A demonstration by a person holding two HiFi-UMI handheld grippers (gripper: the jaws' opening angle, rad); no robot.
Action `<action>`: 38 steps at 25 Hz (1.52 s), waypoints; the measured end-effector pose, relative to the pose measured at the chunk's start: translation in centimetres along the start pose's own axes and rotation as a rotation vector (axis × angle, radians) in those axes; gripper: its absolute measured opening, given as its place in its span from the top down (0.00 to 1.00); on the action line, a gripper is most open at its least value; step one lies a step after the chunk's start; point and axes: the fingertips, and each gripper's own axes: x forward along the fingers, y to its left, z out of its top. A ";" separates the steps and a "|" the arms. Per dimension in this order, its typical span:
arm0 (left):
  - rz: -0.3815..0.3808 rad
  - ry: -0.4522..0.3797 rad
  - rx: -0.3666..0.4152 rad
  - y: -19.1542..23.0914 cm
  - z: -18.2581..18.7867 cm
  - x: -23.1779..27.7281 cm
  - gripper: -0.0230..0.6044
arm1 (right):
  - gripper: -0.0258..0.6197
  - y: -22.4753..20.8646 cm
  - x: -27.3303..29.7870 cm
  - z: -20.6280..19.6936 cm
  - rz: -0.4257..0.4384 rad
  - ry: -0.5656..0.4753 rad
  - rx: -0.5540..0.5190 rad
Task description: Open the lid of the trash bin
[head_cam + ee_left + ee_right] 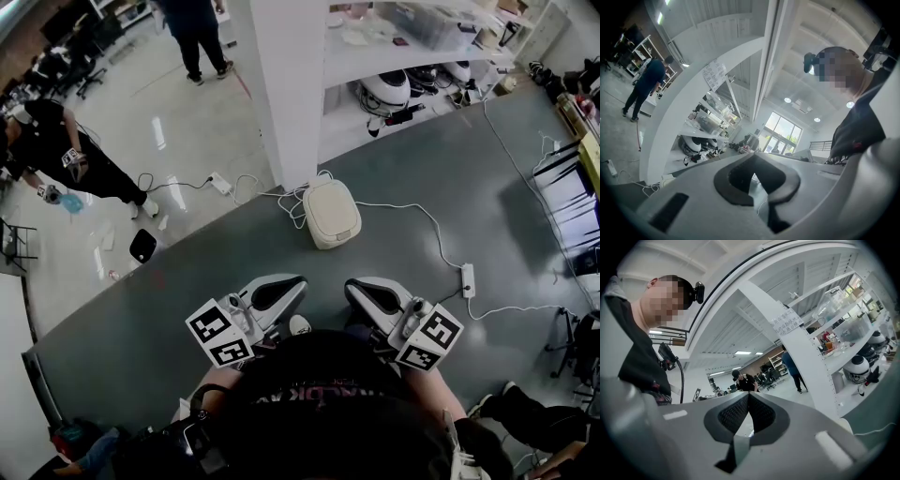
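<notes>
The person stands on the grey floor mat (169, 328) with both tools held level at the chest, side by side and apart. The left gripper (296, 282) has its jaws clenched: its own view shows the dark pads (726, 187) meeting at the tip with nothing caught between them. The right gripper (352, 287) is the same, with its ribbed pads (731, 416) pressed together and empty.

Just beyond the two tips, a little to the right of the midline, the trash bin (331, 213) sits on the mat. It is cream-coloured, its lid is down, and neither gripper touches it. A white cable (422, 217) trails from beside it to a power strip (468, 279) on the right.

Directly behind the bin rises a white pillar (281, 84). To the right of the pillar are shelves (412, 56), with round white appliances (386, 89) on the lower level.

Off the mat, on the shiny floor at the far left, a person in black (56, 150) bends forward, and another person (197, 37) stands farther back.
</notes>
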 end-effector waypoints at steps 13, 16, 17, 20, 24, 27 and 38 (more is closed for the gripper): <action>0.006 -0.008 -0.007 0.4 0.4 -0.8 0.96 | 0.95 -0.2 0.8 0.3 -0.011 0.007 0.003; 0.010 -0.006 -0.012 0.8 0.5 -0.9 0.96 | 0.95 -0.4 1.1 0.4 -0.017 0.009 0.007; 0.012 -0.005 -0.013 0.8 0.5 -1.0 0.96 | 0.95 -0.5 1.2 0.4 -0.021 0.009 0.008; 0.014 -0.003 -0.012 0.9 0.4 -1.3 0.96 | 0.95 -0.7 1.2 0.4 -0.035 0.002 0.012; 0.018 -0.002 -0.017 1.2 0.2 -1.7 0.96 | 0.95 -1.1 1.3 0.3 -0.045 -0.003 0.017; 0.018 -0.001 -0.015 1.2 0.3 -1.9 0.96 | 0.95 -1.0 1.6 0.3 -0.047 -0.005 0.019; 0.032 0.023 0.047 1.4 0.0 -2.7 0.96 | 0.95 -1.2 2.3 0.0 -0.075 0.006 0.000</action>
